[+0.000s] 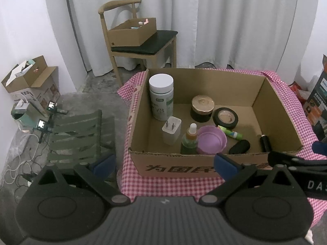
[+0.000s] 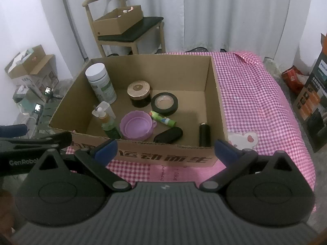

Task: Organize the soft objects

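Both claws stand open and empty before the cardboard box (image 2: 143, 159) on the checked worktop (image 2: 255, 94). The likeliest soft thing, by my judgement, is the purple collapsible cup (image 2: 136, 125), low in the box's middle, just above the near wall. In the right wrist view it sits above and a little left of the right claw (image 2: 165, 150). In the left wrist view the purple cup (image 1: 211, 139) lies up and right of the left claw (image 1: 163, 161), so neither is clearly nearer.
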`<state>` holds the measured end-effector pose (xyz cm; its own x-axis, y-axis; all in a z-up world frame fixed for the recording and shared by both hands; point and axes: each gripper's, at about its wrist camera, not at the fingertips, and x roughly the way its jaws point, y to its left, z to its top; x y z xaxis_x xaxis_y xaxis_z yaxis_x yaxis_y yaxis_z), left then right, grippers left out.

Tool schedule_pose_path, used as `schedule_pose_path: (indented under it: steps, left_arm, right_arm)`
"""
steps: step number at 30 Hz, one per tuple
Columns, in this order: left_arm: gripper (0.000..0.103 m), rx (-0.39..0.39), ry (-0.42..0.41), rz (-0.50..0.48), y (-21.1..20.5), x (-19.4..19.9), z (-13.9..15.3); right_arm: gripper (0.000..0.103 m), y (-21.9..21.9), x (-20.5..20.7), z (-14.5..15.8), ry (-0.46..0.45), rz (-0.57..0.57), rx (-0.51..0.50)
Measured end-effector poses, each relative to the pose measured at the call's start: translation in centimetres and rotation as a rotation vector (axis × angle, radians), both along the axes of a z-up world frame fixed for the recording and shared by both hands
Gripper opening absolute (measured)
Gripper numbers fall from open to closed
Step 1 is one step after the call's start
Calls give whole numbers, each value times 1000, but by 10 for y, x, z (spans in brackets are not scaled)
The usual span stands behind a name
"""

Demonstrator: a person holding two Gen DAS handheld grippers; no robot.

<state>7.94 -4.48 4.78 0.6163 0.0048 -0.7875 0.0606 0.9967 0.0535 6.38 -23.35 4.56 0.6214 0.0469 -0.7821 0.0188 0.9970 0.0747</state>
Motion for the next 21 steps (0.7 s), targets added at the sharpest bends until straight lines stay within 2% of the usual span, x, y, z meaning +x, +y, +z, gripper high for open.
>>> schedule_pose_path:
  steps: [21]
  left_arm:
    - [103, -1, 2, 1, -1, 0, 0]
  right_arm:
    - [102, -1, 1, 2, -6, 3, -14]
